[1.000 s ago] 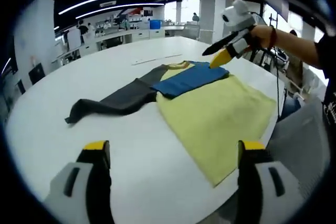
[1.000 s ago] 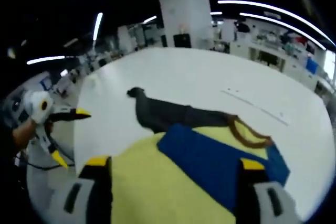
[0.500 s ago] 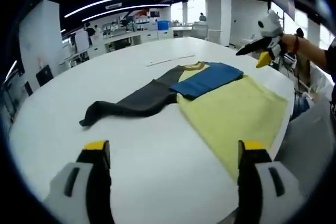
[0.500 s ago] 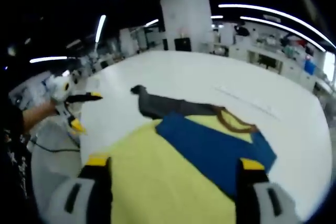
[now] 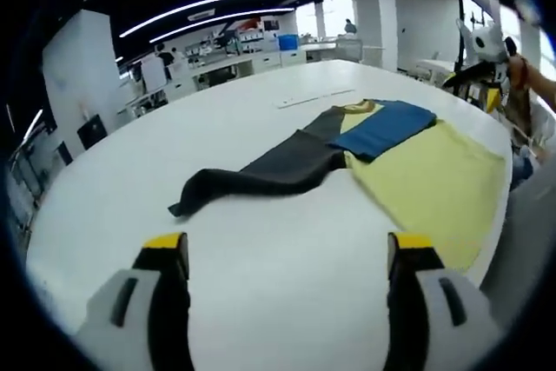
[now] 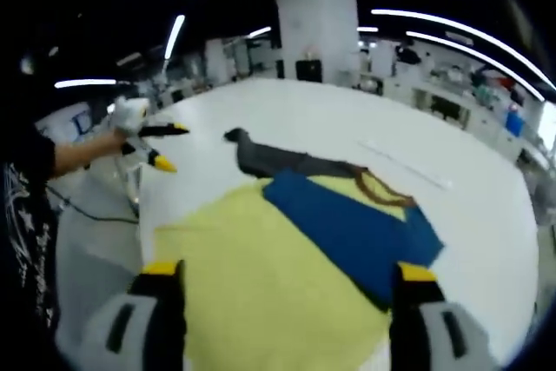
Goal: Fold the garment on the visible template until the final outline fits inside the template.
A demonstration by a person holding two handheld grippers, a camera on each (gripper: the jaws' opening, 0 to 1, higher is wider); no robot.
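A garment lies flat on the round white table (image 5: 261,249). It has a yellow body (image 5: 434,180), a blue sleeve (image 5: 391,123) folded across the chest, and a dark grey sleeve (image 5: 261,175) stretched out to the left. My left gripper (image 5: 287,301) hovers open above bare table, short of the grey sleeve's cuff. In the right gripper view the yellow body (image 6: 261,275), blue sleeve (image 6: 347,228) and grey sleeve (image 6: 278,158) lie ahead of my open right gripper (image 6: 282,301), which holds nothing. The left gripper (image 6: 172,145) appears there at the left, jaws apart.
A thin pale strip (image 5: 317,97) lies on the table beyond the collar, also visible as the strip (image 6: 404,162). The right gripper (image 5: 473,84) hangs past the table's right edge, held by a hand. Desks, pillars and people stand far behind.
The right gripper has drawn back from the blue sleeve to beyond the table edge. My left view has swung left, toward the grey sleeve. The garment lies as before.
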